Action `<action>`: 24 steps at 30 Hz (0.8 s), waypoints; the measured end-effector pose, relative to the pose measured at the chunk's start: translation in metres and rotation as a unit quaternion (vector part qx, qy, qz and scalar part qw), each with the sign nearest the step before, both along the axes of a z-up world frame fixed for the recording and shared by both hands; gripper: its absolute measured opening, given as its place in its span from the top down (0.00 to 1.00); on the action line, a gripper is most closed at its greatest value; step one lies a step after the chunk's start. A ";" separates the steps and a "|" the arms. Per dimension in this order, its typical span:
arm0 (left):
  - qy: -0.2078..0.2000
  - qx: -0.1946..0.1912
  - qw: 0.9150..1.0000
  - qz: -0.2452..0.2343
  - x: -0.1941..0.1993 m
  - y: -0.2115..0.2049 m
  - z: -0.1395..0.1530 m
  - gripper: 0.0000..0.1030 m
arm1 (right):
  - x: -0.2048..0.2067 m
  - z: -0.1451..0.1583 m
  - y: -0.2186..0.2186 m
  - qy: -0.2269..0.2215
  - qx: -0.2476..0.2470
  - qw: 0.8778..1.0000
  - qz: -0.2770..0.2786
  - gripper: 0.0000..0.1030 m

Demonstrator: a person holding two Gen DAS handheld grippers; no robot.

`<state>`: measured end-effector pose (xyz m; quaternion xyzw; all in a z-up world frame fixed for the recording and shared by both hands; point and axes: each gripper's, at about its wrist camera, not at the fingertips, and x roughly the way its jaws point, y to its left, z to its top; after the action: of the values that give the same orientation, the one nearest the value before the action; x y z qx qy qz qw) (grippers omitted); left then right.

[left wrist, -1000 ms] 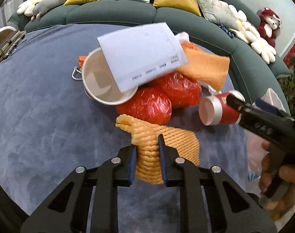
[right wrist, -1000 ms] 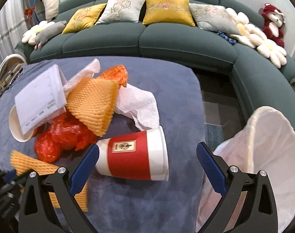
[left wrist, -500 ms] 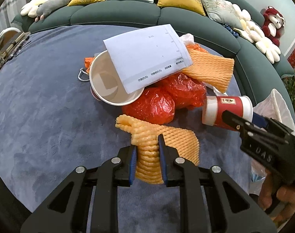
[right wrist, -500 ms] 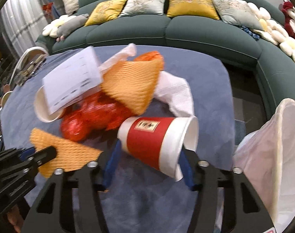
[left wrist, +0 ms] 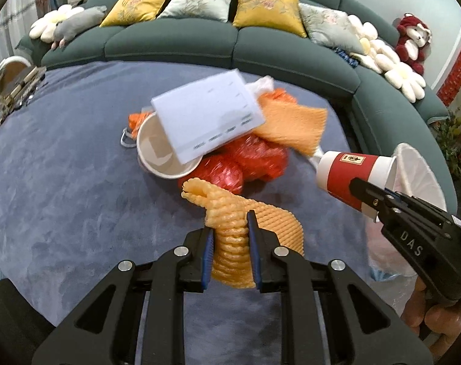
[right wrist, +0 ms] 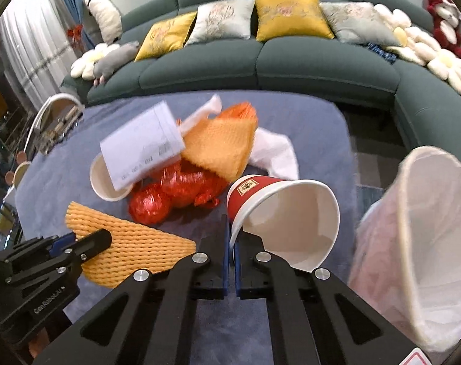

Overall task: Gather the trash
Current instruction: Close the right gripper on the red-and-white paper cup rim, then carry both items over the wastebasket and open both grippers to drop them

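My left gripper (left wrist: 229,225) is shut on a yellow foam net sleeve (left wrist: 230,237), which also shows in the right wrist view (right wrist: 133,243), at the near side of the trash pile. My right gripper (right wrist: 232,228) is shut on the rim of a red paper cup (right wrist: 285,210), held tilted above the blue cloth; the cup also shows in the left wrist view (left wrist: 352,173). The pile holds a white paper cup (left wrist: 160,152), a white paper sheet (left wrist: 209,118), red plastic wrap (left wrist: 245,161), an orange foam net (left wrist: 294,124) and a white tissue (right wrist: 276,155).
A white trash bag (right wrist: 418,225) stands open at the right, off the blue-covered table (left wrist: 63,167). A green curved sofa (left wrist: 200,45) with cushions and plush toys runs behind. A metal object (left wrist: 8,91) lies at the far left.
My right gripper closed on the red cup's rim and lifted it off the table, toward the bag side. My left gripper stayed shut on the yellow foam net.
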<state>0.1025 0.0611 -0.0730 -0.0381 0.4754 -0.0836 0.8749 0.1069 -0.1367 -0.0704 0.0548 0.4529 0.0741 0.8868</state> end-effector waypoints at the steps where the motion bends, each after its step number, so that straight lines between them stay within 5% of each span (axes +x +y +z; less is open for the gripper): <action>1: -0.005 0.000 1.000 -0.004 -0.001 -0.002 0.005 0.81 | -0.004 0.007 -0.003 -0.008 0.000 1.000 -0.006 0.97; 12: -0.076 -0.024 0.994 -0.081 -0.015 -0.080 0.068 0.81 | -0.048 0.067 -0.076 -0.067 -0.020 0.993 -0.095 0.97; 24: -0.086 -0.044 0.980 -0.174 -0.017 -0.204 0.079 0.81 | -0.092 0.064 -0.183 -0.064 -0.032 0.979 -0.193 0.97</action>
<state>0.0853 -0.1432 0.0058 0.0140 0.3937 -0.2585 0.8820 0.0145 -0.3196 -0.0069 0.1081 0.3785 -0.1098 0.9127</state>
